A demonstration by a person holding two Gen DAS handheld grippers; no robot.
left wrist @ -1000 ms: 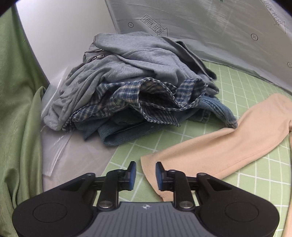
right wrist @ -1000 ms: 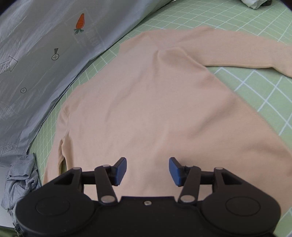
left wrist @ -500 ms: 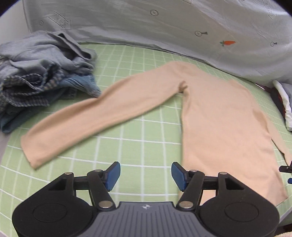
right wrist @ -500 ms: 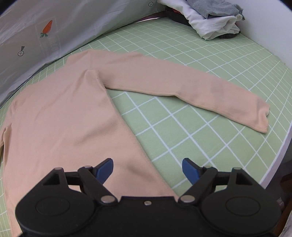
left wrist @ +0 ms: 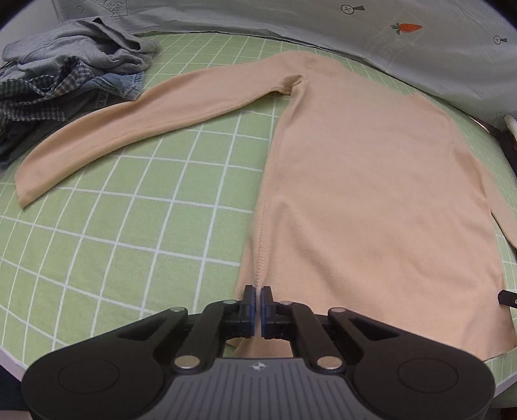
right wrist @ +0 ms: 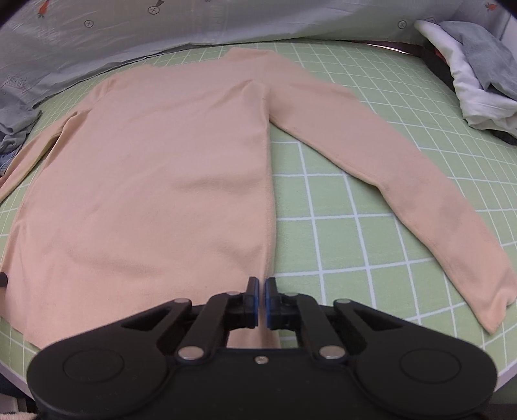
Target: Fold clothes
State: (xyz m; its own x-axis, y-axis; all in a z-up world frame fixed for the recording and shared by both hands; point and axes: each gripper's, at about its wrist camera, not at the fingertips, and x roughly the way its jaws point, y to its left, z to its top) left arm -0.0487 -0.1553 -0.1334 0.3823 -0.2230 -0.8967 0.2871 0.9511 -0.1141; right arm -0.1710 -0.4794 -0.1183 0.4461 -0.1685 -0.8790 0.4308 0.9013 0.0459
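Where the left gripper (left wrist: 258, 299) meets the cloth, its jaws are pinched together on the side seam of the peach long-sleeved top (left wrist: 371, 194), close to the hem, with only a sliver of fabric between the blue pads. The right gripper (right wrist: 261, 292) is set the same way on the opposite side edge near the hem, jaws drawn in to a narrow slit with the edge of the top running into it. Between the two, the body of the top lies flat on the green gridded mat (left wrist: 129, 226), hem toward the cameras and collar away. A small dark tip at the right margin of the left wrist view sits at the far hem corner; what it is cannot be told.

Farther out, one sleeve stretches left across the mat, its upper part touching the pile of grey, plaid and denim clothes (left wrist: 74, 74). The other sleeve runs out to the right, its cuff near the mat's edge. Beyond it sits a heap of white and grey garments (right wrist: 475, 74). Behind the collar, a grey printed sheet (left wrist: 355, 29) with a small carrot mark rises along the back of the mat.
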